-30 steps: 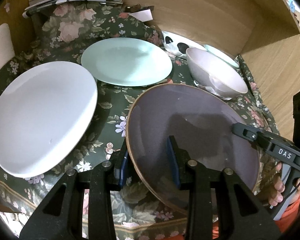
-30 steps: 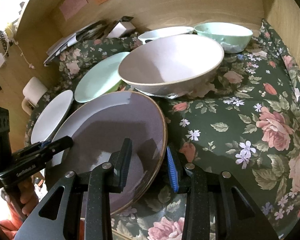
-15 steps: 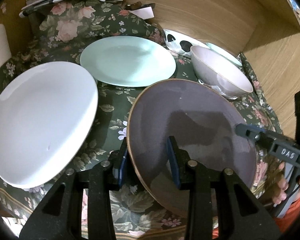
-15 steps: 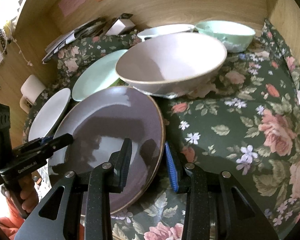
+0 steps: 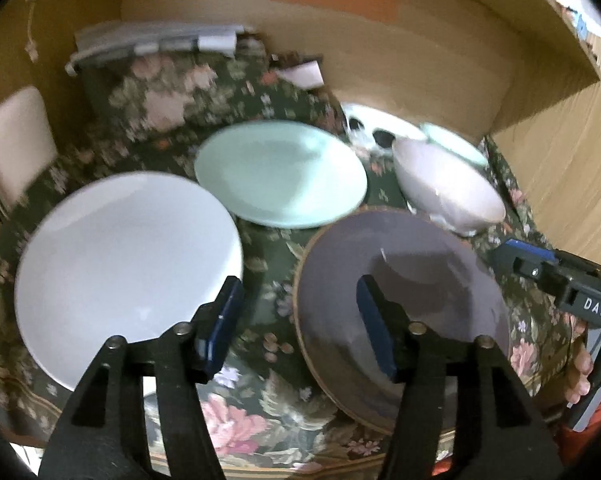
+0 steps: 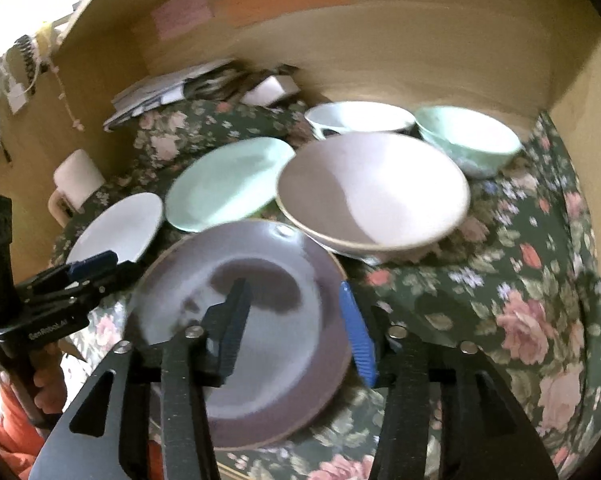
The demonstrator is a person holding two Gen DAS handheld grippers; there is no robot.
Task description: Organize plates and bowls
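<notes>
A purple plate (image 5: 400,300) (image 6: 260,300) with a brown rim lies on the flowered cloth near the front edge. My left gripper (image 5: 296,328) straddles its left rim with the jaws opening, and the pads are off the rim. My right gripper (image 6: 294,330) straddles its right rim, also opening and clear of it. Behind the purple plate are a white plate (image 5: 128,272), a mint plate (image 5: 280,172) and a pale lilac bowl (image 6: 372,192). Farther back stand a white bowl with black patches (image 6: 360,118) and a mint bowl (image 6: 468,140).
The flowered tablecloth (image 6: 520,300) fills a wooden alcove with walls behind and on the right. A stack of papers (image 5: 152,44) lies at the back left and a white roll (image 6: 78,178) at the left. Bare cloth spreads to the right of the purple plate.
Both grippers were shut on the purple plate's rims. Their jaws have now spread off the rims, and both have risen a little. The plate rests on the cloth.
</notes>
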